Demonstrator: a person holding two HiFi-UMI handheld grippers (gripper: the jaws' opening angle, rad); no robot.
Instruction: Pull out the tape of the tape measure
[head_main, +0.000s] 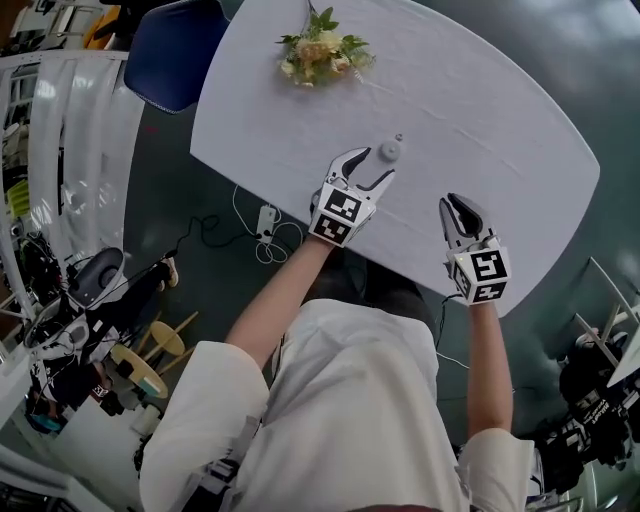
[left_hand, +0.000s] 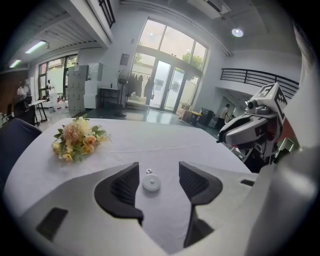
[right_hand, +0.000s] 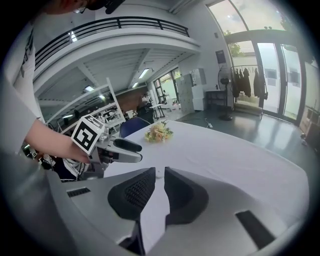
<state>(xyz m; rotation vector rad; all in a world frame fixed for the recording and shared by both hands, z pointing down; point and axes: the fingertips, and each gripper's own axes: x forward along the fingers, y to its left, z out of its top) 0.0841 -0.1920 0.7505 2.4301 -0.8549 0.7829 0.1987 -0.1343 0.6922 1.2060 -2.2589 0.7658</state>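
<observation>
Looking down through the head view, I see the white table (head_main: 500, 140) with the tape measure (head_main: 389, 151), a small round pale case, lying flat near its middle. A tiny ring (head_main: 399, 138) sits just beyond the case, on its far side. No tape is drawn out.

My left gripper (head_main: 376, 163) hovers just short of the case with its jaws spread wide. In the left gripper view the case (left_hand: 151, 183) shows in the gap between the two dark pads, nearer the left one, and touches neither of them. It rests on the tabletop just ahead of the tips.

My right gripper (head_main: 458, 205) hangs over the near edge of the table, well apart from the tape measure, on my right side. Its own view shows the jaws pressed almost together, with only a thin slit of white table between them and nothing pinched.

A bouquet (head_main: 322, 52) of pale flowers lies at the far end of the table, and a blue chair (head_main: 175, 50) stands beside that end.
</observation>
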